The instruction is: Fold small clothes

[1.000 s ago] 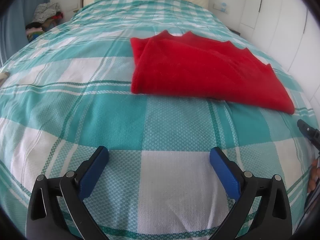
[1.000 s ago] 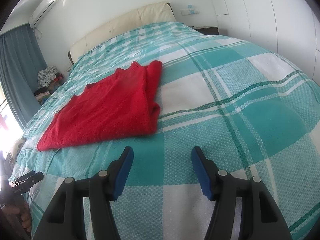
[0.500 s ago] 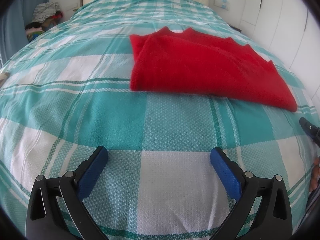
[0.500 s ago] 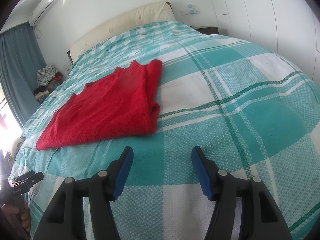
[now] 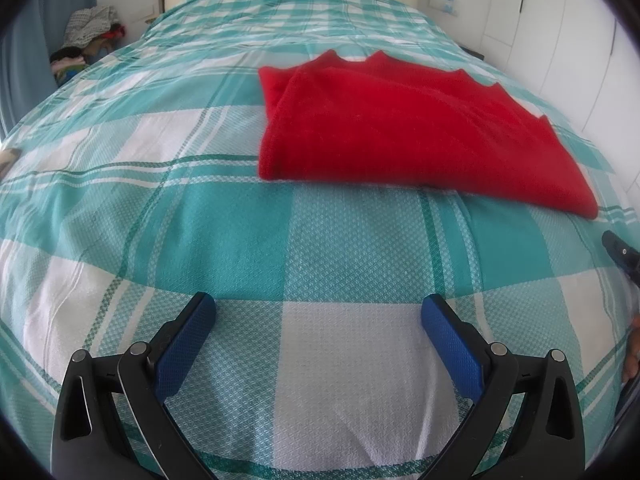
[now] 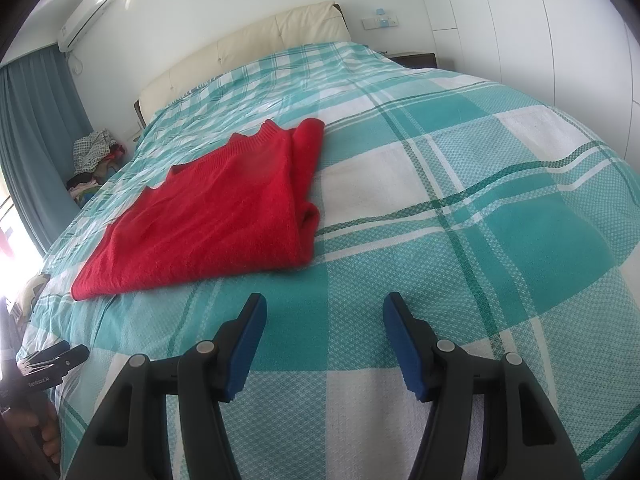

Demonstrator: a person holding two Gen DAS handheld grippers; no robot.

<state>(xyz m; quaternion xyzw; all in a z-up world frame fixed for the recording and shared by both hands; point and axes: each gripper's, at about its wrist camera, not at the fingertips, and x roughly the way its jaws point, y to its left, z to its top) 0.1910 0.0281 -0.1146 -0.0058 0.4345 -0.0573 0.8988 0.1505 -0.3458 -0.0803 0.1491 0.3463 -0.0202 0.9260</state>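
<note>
A: The left tool hangs over the near end of the bed, its two blue pads spread wide with nothing between them but the checked cover below.

B: And the right tool?

A: It too stands apart at the jaws, though less widely, and it grips nothing. Its blue pads frame a teal and white patch of the cover. Each tool shows at the edge of the other's view, with a bit of the person's hand around the left tool's handle.

B: Where does the garment lie?

A: The red sweater lies flat on the bed, folded over on itself, well ahead of both tools and touching neither. From the left wrist view it sits ahead and to the right; from the right wrist view it sits ahead and to the left, so it lies between the two lines of sight. A doubled edge runs along one side of it, and a ribbed edge faces the headboard.

B: What surrounds it?

A: The teal and white plaid bedspread covers the whole bed. A cream padded headboard stands at the far end. A heap of clothes sits beside the bed near a blue curtain, an air conditioner hangs high on the wall, and white wardrobe doors run along the other side.
</note>
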